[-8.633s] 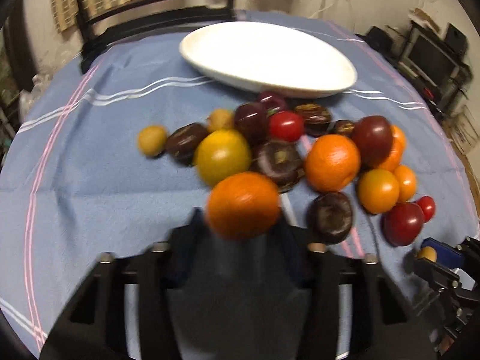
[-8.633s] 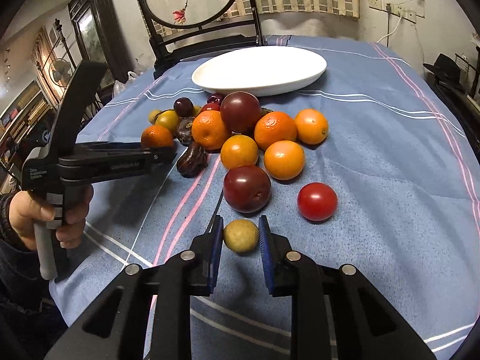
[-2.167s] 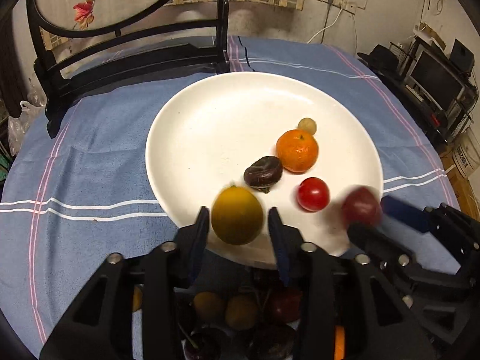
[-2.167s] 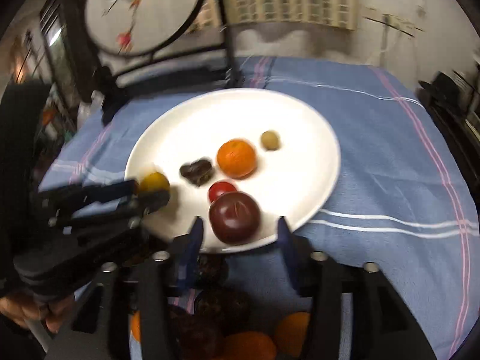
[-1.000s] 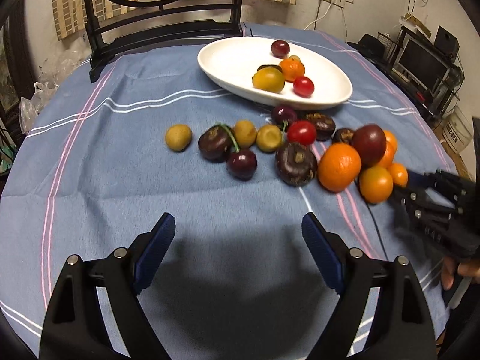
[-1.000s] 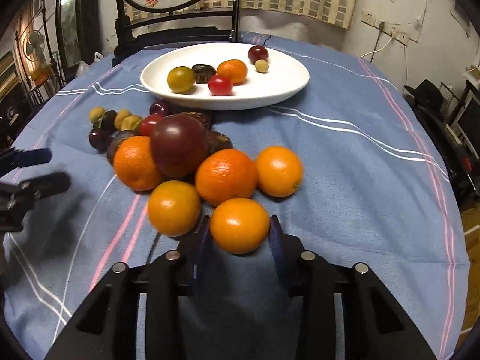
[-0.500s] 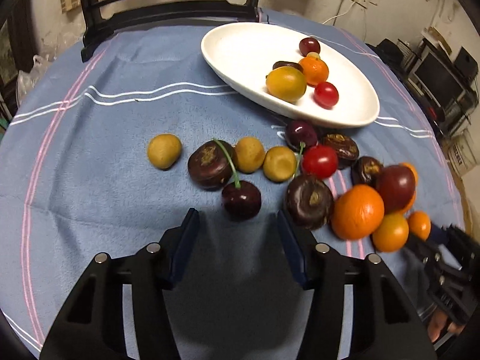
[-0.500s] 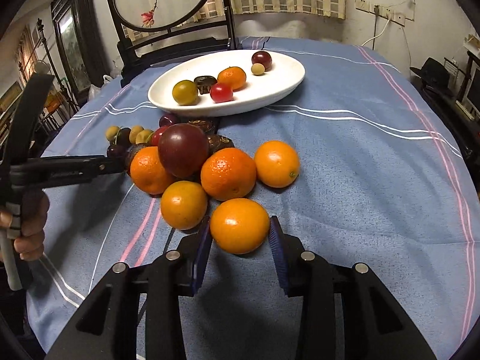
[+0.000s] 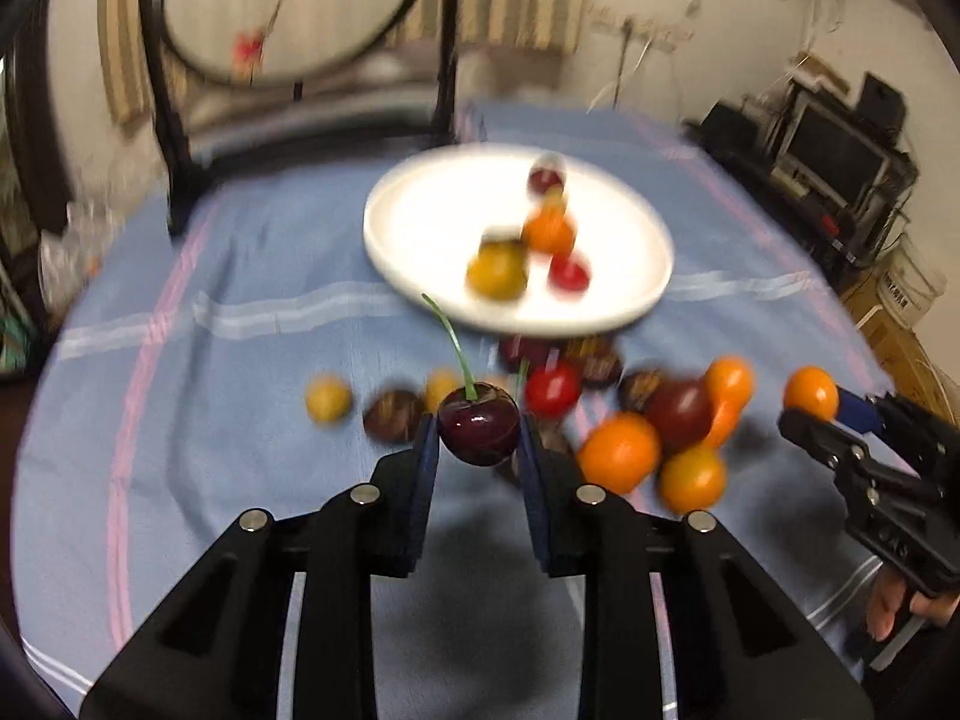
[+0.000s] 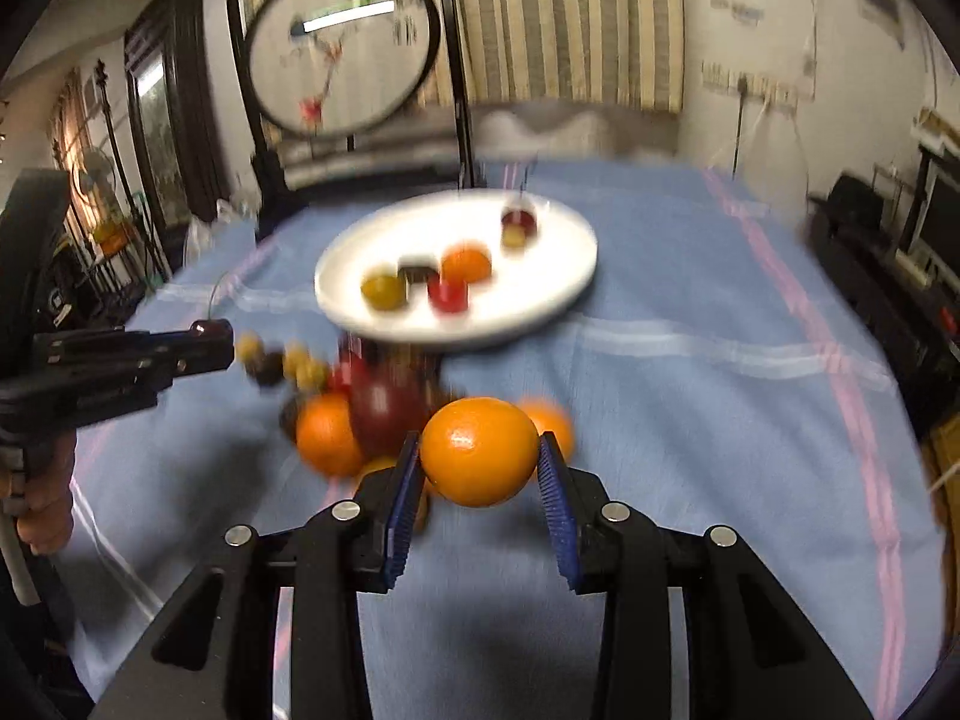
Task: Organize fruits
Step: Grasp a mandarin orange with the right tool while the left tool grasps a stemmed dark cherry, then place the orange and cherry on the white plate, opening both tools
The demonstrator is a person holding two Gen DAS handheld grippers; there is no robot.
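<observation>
On the blue striped tablecloth (image 9: pixel 252 276), before a dark chair (image 9: pixel 180 120), your left gripper (image 9: pixel 478 441) clamps a dark cherry (image 9: pixel 478 431), stem tilted up-left; white plate (image 9: pixel 420 204) beyond; your right gripper (image 10: pixel 478 461) grips an orange (image 10: pixel 478 450).

A blue striped cloth (image 10: pixel 690 312) covers the surface. At 11 o'clock beyond it stands a dark chair (image 10: pixel 336 60) with a round painted panel in its back. Striped curtains (image 10: pixel 564 18) hang at 12 o'clock. Dark electronics on a stand (image 9: pixel 840 138) sit at 2 o'clock.
</observation>
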